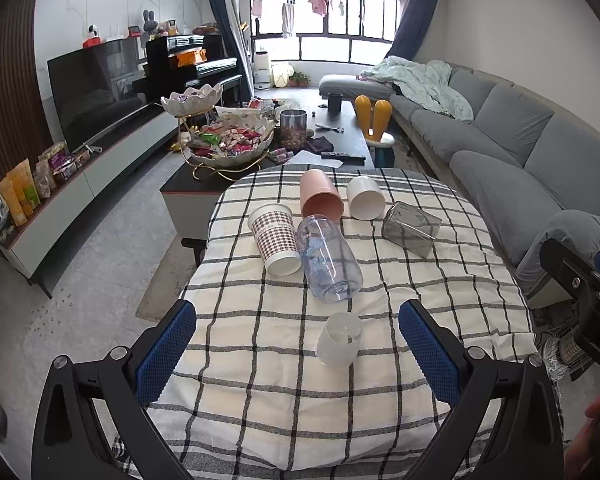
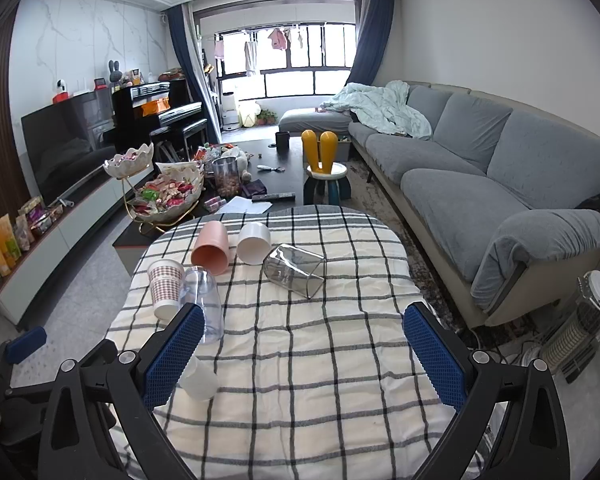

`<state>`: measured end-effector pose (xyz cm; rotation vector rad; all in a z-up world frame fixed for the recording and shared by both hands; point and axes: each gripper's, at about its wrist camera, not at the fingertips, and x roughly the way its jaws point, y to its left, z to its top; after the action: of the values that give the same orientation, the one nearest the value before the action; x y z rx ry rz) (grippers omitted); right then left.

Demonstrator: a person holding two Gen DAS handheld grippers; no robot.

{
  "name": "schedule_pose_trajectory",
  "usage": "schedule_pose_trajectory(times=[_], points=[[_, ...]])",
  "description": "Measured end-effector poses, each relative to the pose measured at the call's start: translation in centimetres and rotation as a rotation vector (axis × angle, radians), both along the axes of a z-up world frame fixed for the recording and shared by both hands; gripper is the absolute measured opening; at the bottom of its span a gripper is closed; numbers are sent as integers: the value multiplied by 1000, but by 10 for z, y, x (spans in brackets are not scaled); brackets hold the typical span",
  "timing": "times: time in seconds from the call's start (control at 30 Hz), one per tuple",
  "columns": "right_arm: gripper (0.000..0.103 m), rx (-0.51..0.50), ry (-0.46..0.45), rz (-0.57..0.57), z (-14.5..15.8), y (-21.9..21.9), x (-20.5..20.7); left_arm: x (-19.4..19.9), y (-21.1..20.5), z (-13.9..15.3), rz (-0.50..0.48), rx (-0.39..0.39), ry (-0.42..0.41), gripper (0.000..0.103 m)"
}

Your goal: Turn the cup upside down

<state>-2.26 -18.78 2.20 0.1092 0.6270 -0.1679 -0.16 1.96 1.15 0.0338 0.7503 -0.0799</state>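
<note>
Several cups lie on their sides on the checked tablecloth (image 1: 260, 400): a frosted white cup (image 1: 339, 340) nearest, a clear bluish cup (image 1: 329, 260), a checked paper cup (image 1: 275, 240), a pink cup (image 1: 321, 198), a white cup (image 1: 365, 198) and a grey glass cup (image 1: 411, 228). My left gripper (image 1: 298, 344) is open and empty, with the frosted cup lying between its fingers. My right gripper (image 2: 300, 352) is open and empty above the near cloth. The frosted cup (image 2: 199, 378) lies beside its left finger, and the grey glass cup (image 2: 296, 270) lies ahead.
A dark coffee table (image 1: 340, 140) with a snack bowl (image 1: 232, 140) stands beyond the table. A grey sofa (image 2: 500, 184) runs along the right. A TV unit (image 1: 100, 168) lines the left wall. A heater (image 2: 584, 320) stands at the right on the floor.
</note>
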Motion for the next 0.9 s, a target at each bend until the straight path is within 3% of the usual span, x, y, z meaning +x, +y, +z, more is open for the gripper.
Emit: schedule_pose_trajectory(times=[0.9], points=[[100, -2, -7, 2, 2, 2, -2, -1, -1, -1, -2, 0, 0, 103]])
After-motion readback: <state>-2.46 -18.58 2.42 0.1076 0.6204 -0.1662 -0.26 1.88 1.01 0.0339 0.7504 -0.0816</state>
